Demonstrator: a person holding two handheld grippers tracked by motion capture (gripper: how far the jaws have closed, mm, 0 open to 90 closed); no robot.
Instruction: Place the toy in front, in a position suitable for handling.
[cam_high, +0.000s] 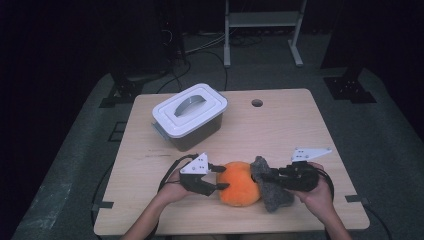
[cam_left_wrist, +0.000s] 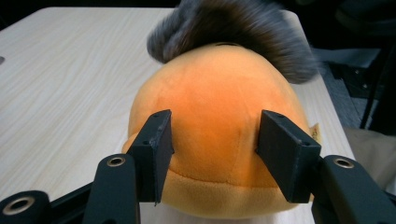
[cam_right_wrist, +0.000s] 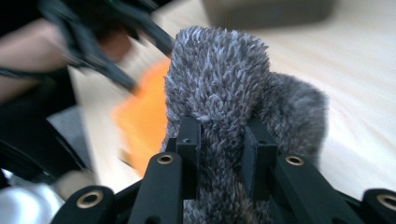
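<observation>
A round orange plush toy (cam_high: 240, 190) lies near the table's front edge, with a grey furry part (cam_high: 275, 197) on its right side. My left gripper (cam_high: 223, 178) reaches in from the left. In the left gripper view its jaws (cam_left_wrist: 212, 135) press on the orange plush (cam_left_wrist: 215, 93), one at each side of its near end, and the grey fur (cam_left_wrist: 233, 28) shows beyond. My right gripper (cam_high: 267, 176) comes in from the right. In the right gripper view it (cam_right_wrist: 222, 135) is shut on the grey fur (cam_right_wrist: 219, 70), which bulges up between the pads.
A dark box with a white handled lid (cam_high: 190, 112) stands at the back left of the wooden table (cam_high: 280, 130). A small round hole (cam_high: 257, 103) sits near the far edge. Beyond the table are a metal frame's legs and cables on the floor.
</observation>
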